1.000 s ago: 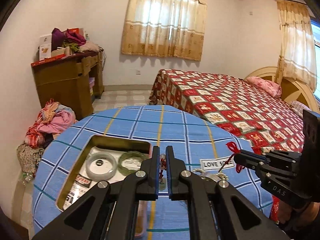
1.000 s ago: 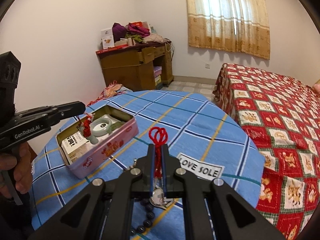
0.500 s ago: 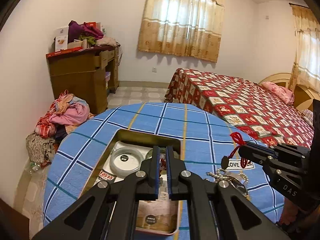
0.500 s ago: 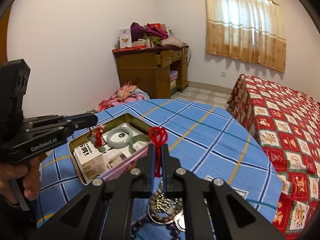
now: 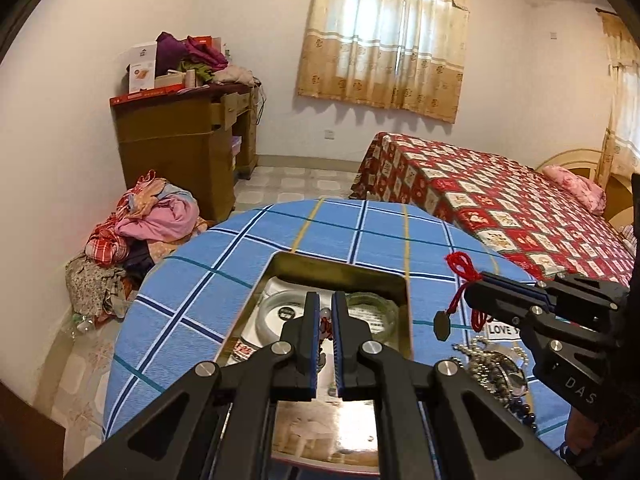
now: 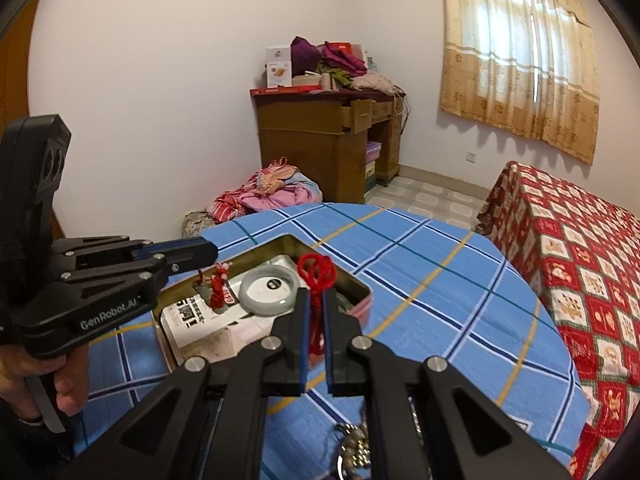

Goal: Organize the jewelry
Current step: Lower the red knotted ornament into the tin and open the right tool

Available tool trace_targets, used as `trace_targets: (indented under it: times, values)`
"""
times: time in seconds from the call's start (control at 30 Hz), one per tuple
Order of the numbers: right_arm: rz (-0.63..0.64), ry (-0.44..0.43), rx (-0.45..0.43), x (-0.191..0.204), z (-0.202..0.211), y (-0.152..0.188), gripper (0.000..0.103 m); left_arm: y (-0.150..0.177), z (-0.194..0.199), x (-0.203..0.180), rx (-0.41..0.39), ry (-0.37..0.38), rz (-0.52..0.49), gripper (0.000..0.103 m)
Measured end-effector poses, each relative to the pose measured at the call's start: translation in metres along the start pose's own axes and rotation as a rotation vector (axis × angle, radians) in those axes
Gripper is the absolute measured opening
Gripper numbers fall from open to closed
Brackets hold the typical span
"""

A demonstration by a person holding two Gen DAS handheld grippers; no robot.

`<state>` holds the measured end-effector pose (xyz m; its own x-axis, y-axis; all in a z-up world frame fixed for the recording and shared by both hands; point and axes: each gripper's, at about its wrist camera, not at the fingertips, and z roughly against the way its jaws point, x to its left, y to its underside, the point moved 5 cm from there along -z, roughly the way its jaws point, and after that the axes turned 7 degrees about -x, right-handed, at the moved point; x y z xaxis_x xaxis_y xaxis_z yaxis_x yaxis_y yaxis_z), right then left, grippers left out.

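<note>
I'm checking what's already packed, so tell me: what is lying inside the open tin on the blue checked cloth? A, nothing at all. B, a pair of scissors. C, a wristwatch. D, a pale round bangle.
D: a pale round bangle lies inside the open tin, resting on printed paper, and the left wrist view shows it there as well.

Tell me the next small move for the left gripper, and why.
Probably lower the left gripper a little and open it. Its fingers are shut on the red charm, which hangs over the open tin beside the pale bangle. A short drop should land it inside.
</note>
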<state>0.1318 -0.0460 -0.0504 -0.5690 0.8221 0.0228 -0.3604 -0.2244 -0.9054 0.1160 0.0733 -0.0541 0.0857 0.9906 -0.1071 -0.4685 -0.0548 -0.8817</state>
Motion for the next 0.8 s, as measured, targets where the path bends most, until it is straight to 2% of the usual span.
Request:
trace_targets:
  times: [0.4,0.8]
  values:
    - [0.025,-0.022,0.024,0.014,-0.024,0.000,0.008,-0.001,-0.014,0.025,0.015,-0.047,0.010,0.005]
    - [0.014,-0.034,0.062,0.019,-0.044,0.004,0.008,0.003,-0.031,0.032,0.049,-0.064,-0.008,0.005]
